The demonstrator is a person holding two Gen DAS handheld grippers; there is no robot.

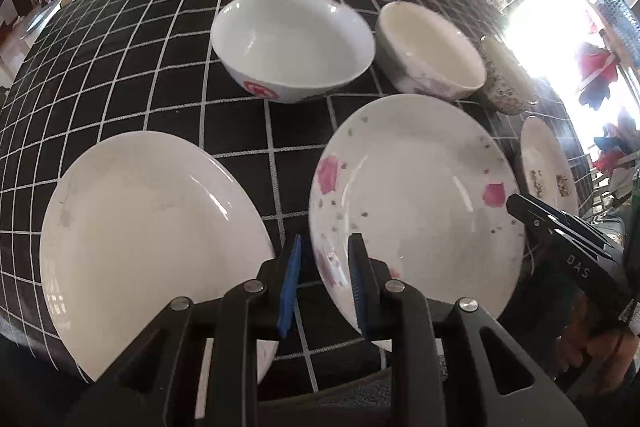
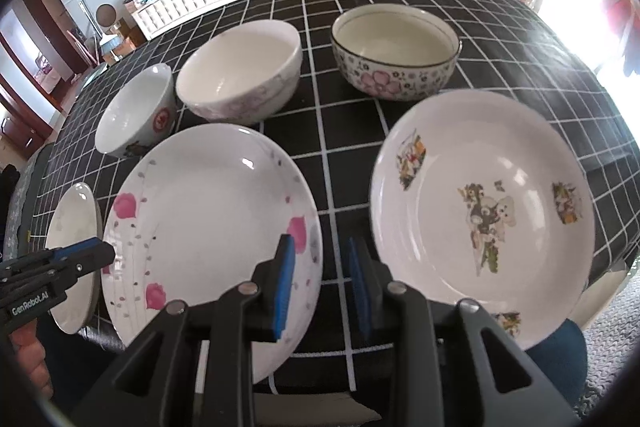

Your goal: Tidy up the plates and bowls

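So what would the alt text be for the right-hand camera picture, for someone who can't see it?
Three plates sit in a front row and three bowls behind them on a black checked tablecloth: a plain plate, a pink-flowered plate, a picture-printed plate. The open right gripper hovers between the last two plates, empty; the left gripper pokes in at the left.

Daylight pours in from the right and blows out to pure white in both views (worst in the left wrist one). The plates (image 2: 480, 211) pick up small glare spots. Heavy fisheye bending curves the worktop (image 1: 120, 67) grid, corners go dark, and the far room is soft.
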